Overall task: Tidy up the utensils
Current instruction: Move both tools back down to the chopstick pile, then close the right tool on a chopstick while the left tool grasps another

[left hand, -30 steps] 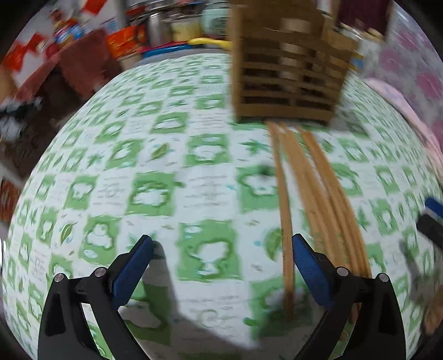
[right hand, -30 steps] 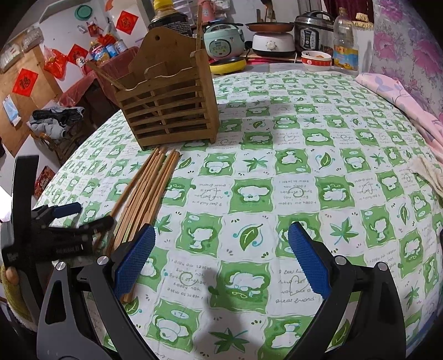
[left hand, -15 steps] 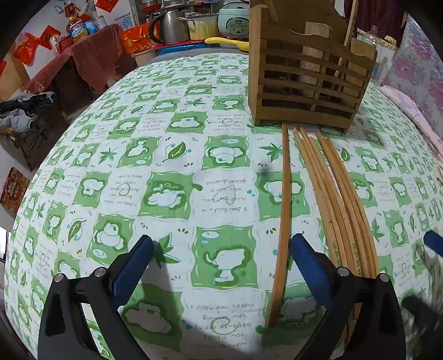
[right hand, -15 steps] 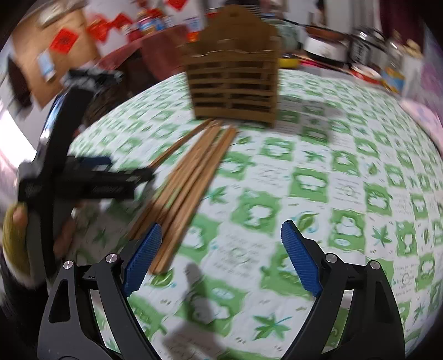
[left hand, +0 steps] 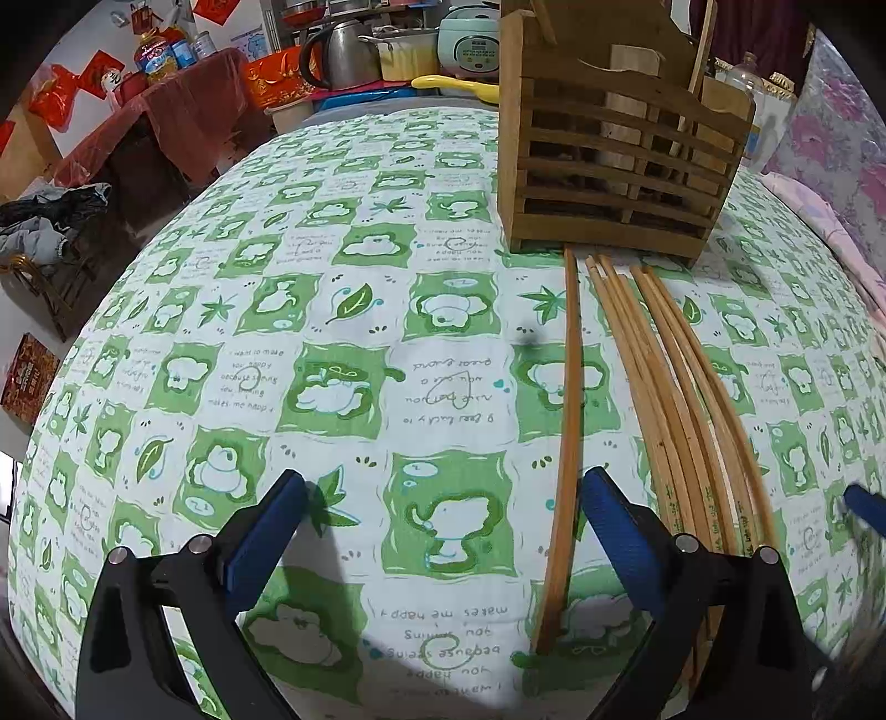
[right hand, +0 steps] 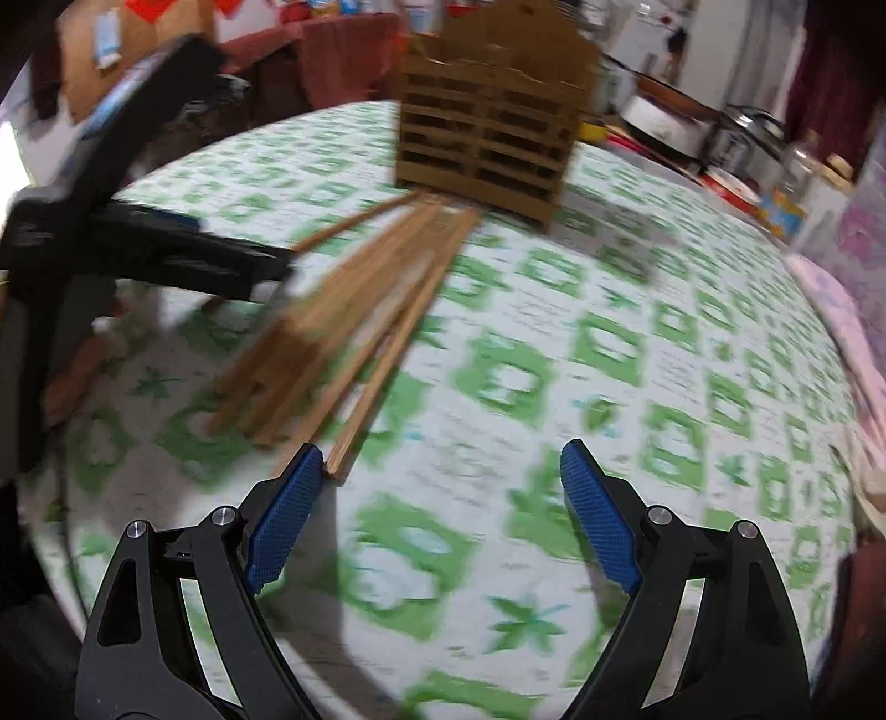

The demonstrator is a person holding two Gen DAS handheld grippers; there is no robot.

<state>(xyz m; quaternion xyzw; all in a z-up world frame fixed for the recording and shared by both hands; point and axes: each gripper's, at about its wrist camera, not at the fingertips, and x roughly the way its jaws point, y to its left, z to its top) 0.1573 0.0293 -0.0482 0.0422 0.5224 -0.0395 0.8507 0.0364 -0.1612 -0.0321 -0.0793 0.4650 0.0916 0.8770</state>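
Several wooden chopsticks (left hand: 653, 387) lie side by side on the green-and-white tablecloth, their far ends near a slatted wooden utensil holder (left hand: 620, 166). One chopstick (left hand: 567, 443) lies apart on the left, just inside my left gripper's right finger. My left gripper (left hand: 443, 531) is open and empty, low over the cloth. In the blurred right wrist view the chopsticks (right hand: 354, 327) run toward the holder (right hand: 493, 133). My right gripper (right hand: 443, 515) is open and empty; its left fingertip is at the near end of the rightmost chopstick. The left gripper's black body (right hand: 138, 221) shows at left.
The table edge (left hand: 111, 310) curves away at left, with a red-draped stand (left hand: 166, 127) and clutter beyond. A kettle (left hand: 338, 55), rice cooker (left hand: 470, 39) and pots stand behind the table. A floral cloth (left hand: 830, 221) lies at the right.
My right gripper has swung left and closer to the near ends of the chopsticks. My left gripper has steadied a little nearer the single chopstick. Both stay open.
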